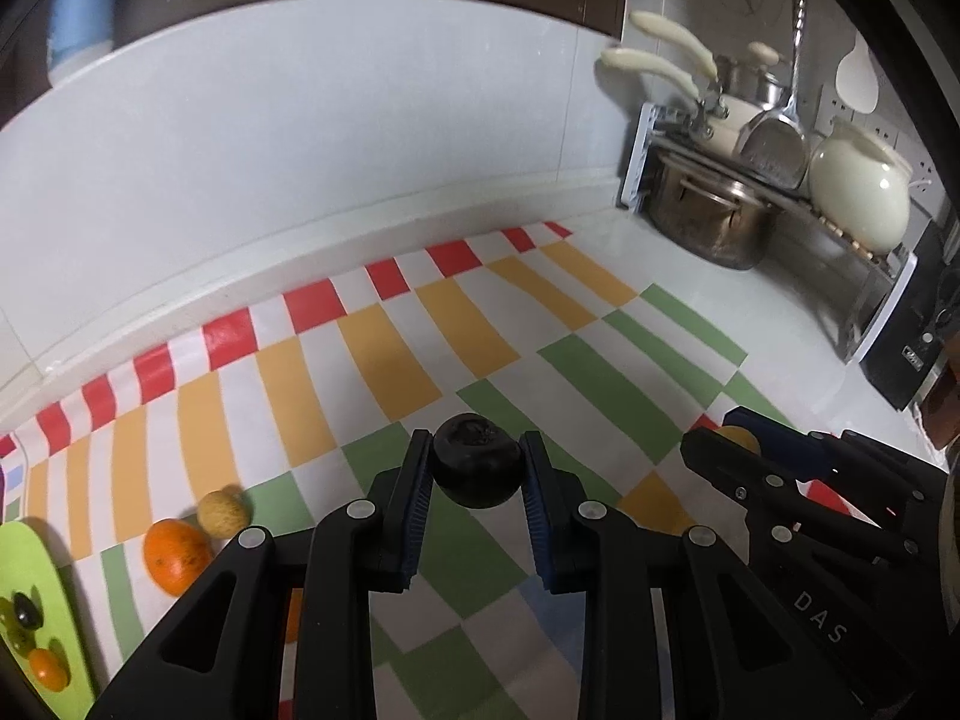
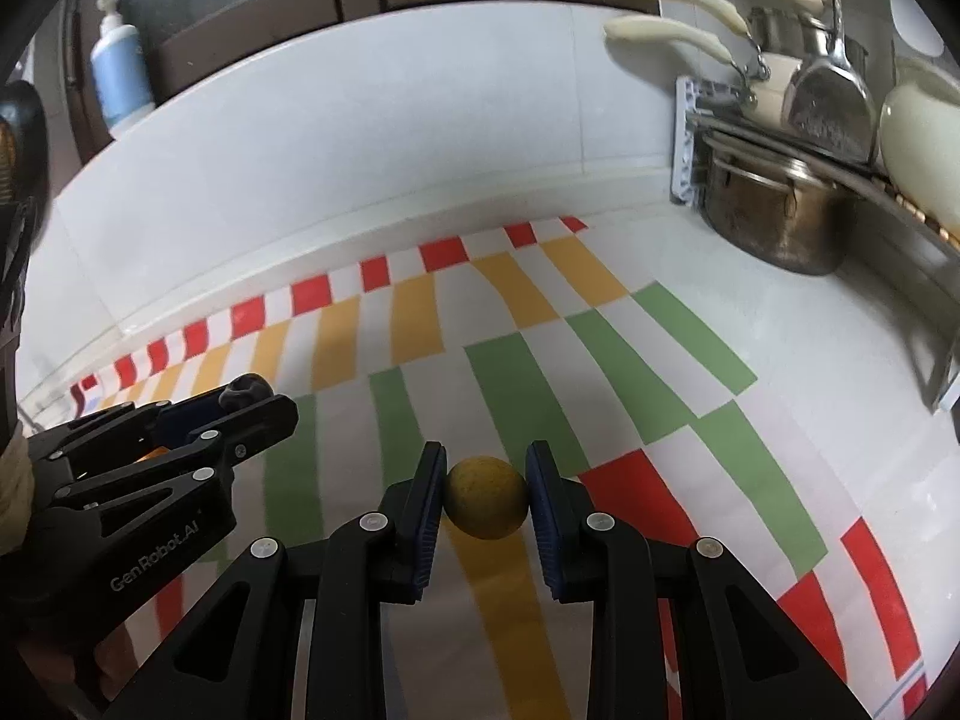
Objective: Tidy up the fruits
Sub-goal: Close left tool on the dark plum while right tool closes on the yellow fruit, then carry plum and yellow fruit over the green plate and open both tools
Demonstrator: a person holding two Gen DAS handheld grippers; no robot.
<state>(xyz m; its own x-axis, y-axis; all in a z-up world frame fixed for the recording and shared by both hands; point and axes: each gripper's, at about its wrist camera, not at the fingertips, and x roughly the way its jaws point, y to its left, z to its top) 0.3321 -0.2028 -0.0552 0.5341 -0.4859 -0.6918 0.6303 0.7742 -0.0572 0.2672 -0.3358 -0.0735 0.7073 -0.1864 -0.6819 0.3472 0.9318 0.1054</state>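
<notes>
Left gripper [image 1: 477, 468]: jaws narrow, blue ribbed pads pressed on either side of a dark fruit [image 1: 476, 461], round, matte, near-black, puckered at the top. Fruit is held clear above the green-and-white checks of the mat [image 1: 384, 354].

Right gripper [image 2: 486, 498]: jaws narrow, pads clamped on a yellow fruit [image 2: 486, 498], round, dull, finely pitted skin. It hangs over the mat near that mat's right edge, above a yellow stripe.

The two grippers sit side by side, near each other, apart.

Mat: glossy, flat, checked in red, yellow, green and white; its far edge runs along the foot of the white wall. Centre and far half of the mat are open. Beyond the right edge lies bare white counter [image 1: 750, 294], smooth and reflective, open up to the far right corner.

That corner holds a wire rack [image 1: 840, 222] with a steel pot [image 1: 714, 216] under it, cream-handled pans and a cream jar [image 1: 858, 186] above.

Near the mat's left edge: an orange [image 1: 174, 555], glossy, touching a smaller tan fruit [image 1: 222, 513], rough-skinned. Just beside them a lime-green board [image 1: 36, 564] carries a small orange fruit [image 1: 48, 669] and a dark blurred item, not identifiable.
</notes>
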